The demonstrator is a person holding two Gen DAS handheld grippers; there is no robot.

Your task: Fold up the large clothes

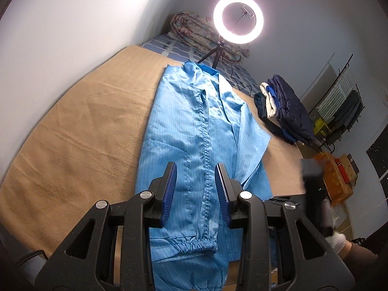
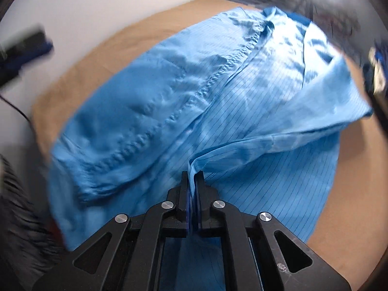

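Blue garment (image 1: 194, 131) spread long over tan blanket (image 1: 72, 133), from collar at upper centre of left wrist view down to elastic cuff at bottom centre. Zipper seam along the middle, one sleeve folded across the body. Left gripper (image 1: 196, 181) low in centre of that view, jaws parted, above the cloth, nothing pinched between the pads. Right gripper (image 2: 193, 181) at bottom centre of right wrist view, jaws nearly together, a thin fold of the garment (image 2: 218, 101) clamped between them. Ring light (image 1: 238, 19) glowing at upper right of left wrist view, rolled quilt (image 1: 194, 31) behind it. Dark clothes pile (image 1: 283, 106) at right edge of blanket. White-gloved hand (image 1: 337, 241) at lower right.
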